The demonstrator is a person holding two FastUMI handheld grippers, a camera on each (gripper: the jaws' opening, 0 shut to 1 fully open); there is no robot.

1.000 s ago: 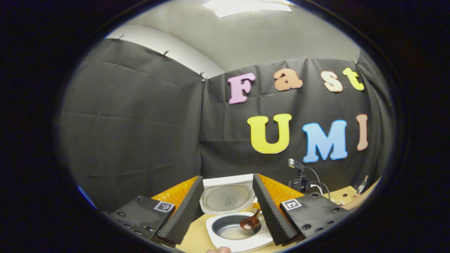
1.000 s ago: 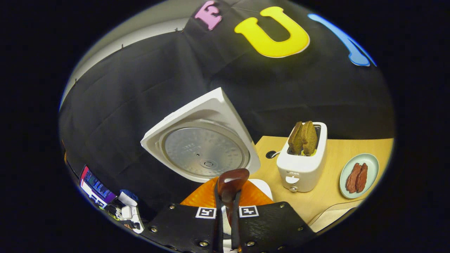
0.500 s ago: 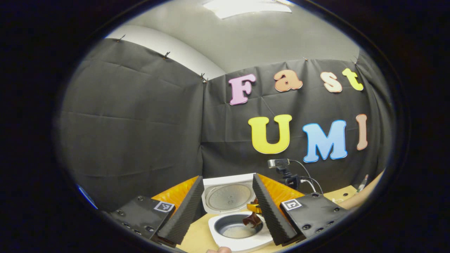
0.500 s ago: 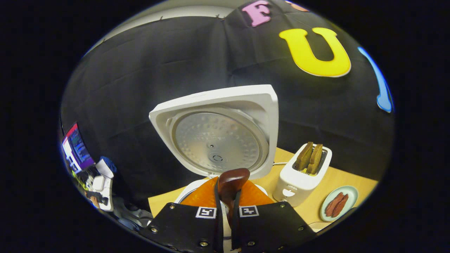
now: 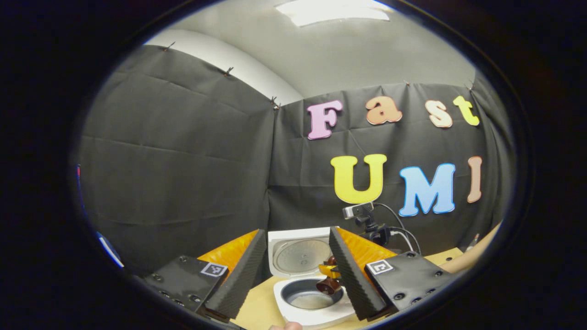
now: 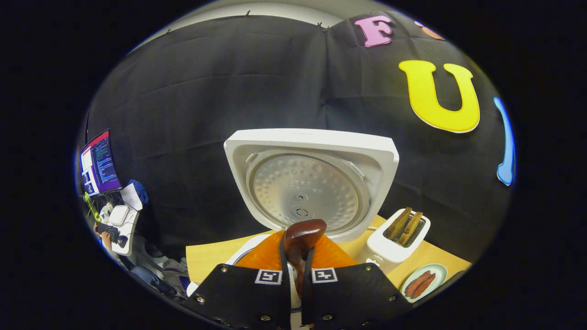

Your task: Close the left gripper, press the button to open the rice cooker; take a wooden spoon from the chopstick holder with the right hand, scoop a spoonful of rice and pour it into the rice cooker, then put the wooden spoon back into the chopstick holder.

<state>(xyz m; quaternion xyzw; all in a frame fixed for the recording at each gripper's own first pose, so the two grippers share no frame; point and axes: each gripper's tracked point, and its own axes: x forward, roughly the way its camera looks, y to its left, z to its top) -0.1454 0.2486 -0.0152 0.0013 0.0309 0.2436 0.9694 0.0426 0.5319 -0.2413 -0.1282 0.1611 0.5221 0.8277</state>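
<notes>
Left gripper view: the left gripper [image 5: 297, 270] has its two ridged fingers [image 5: 238, 279] spread wide apart with nothing between them. In the gap stands the rice cooker [image 5: 308, 306], its lid [image 5: 300, 253] raised at 12 o'clock from the open pot. The wooden spoon [image 5: 326, 285] hangs over the pot's rim at about 3 o'clock, bowl downward; the right gripper [image 5: 331, 271] carrying it is largely hidden behind the near finger, so that only an orange sliver shows. A pale layer in the pot may be rice, though it is too small to tell.

Right gripper view: the right gripper's fingers [image 6: 321, 254] are clamped together on the spoon's handle, whose dark rounded end rises above them. The spoon's bowl and the pot lie below the fingers, out of sight. At 4 o'clock from the lid stand a toaster [image 6: 394, 243] with two slices and a plate [image 6: 439, 273], partly cut off by the edge.
</notes>
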